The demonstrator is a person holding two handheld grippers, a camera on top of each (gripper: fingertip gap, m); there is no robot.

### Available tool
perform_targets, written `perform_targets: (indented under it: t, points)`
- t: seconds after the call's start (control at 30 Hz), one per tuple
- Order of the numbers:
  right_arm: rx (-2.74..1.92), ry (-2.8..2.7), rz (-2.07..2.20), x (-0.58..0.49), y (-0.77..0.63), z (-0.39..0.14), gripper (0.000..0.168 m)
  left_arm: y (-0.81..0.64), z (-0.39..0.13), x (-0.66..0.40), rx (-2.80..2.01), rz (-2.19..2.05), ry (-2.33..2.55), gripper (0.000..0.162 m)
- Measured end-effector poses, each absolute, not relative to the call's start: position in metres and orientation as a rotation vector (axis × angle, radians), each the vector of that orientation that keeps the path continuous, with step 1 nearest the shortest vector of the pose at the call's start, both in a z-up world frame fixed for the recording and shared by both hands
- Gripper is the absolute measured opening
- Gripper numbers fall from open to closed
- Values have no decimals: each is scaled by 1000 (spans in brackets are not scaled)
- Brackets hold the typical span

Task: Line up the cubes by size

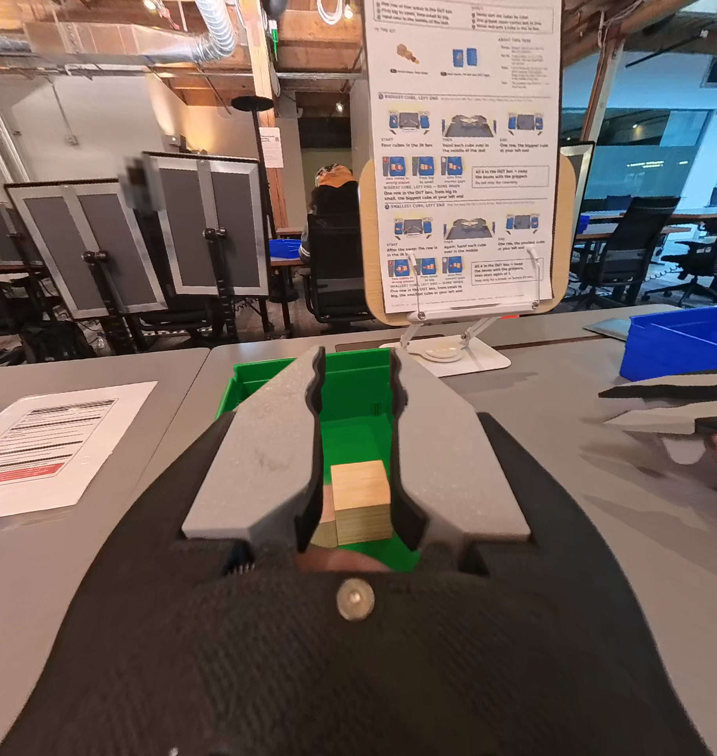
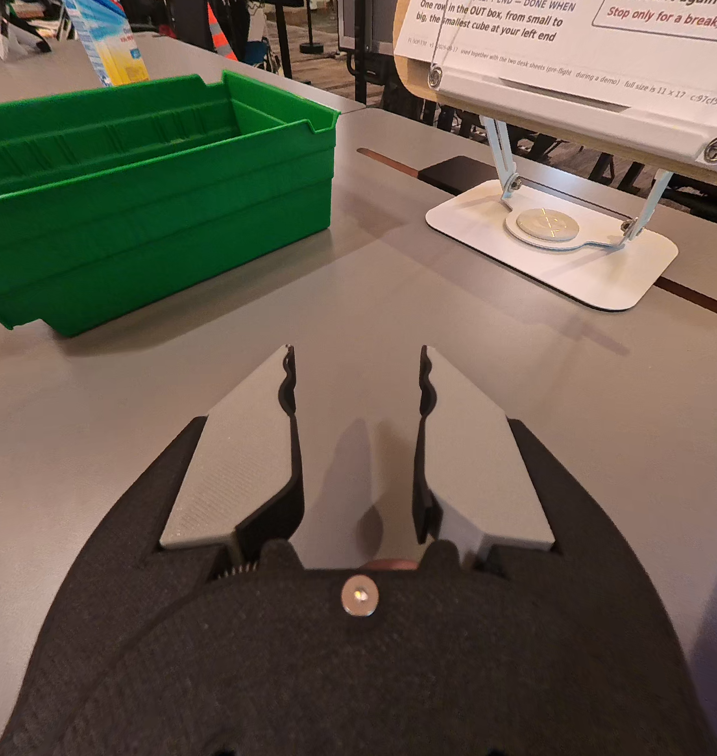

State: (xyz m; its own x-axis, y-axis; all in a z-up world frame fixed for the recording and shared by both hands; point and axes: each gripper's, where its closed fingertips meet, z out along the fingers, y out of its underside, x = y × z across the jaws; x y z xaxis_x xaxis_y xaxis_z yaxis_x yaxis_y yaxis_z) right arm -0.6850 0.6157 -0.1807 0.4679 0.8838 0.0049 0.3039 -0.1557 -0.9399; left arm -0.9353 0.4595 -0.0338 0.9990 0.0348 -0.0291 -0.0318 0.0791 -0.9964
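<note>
Left wrist view alone shows the inside of the green bin [image 1: 348, 392], where a pale wooden cube [image 1: 361, 501] is seen on the floor at the near end, with a second, darker cube [image 1: 326, 519] touching its left side, partly hidden. The left claw [image 1: 355, 370] is held over the bin, pointed forward and down, its jaws parted and grasping nothing. A blue bin [image 1: 680, 343] is visible far right. In the right wrist view only the green bin's outer wall [image 2: 156, 229] is shown, its contents hidden. The right claw [image 2: 357, 356] is held low over the bare grey table [image 2: 389, 307], released and empty, right of the bin and near the white document stand [image 2: 553, 245].
</note>
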Motion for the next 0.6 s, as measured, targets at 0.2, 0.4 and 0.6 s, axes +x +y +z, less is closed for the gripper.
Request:
perform_targets:
  t: [0.2,0.4,0.6]
  points:
    - [-1707,-1044,700,-687,615,-185,59,459,-32,-934,-1483,50,1,28]
    - [-1701,-1036,702,-685,616,-182,58,466,-36,-920,-1502,47,47,29]
    - [-1684,-1041,698,-687,613,-178,58,471,-42,-909,-1527,60,88,29]
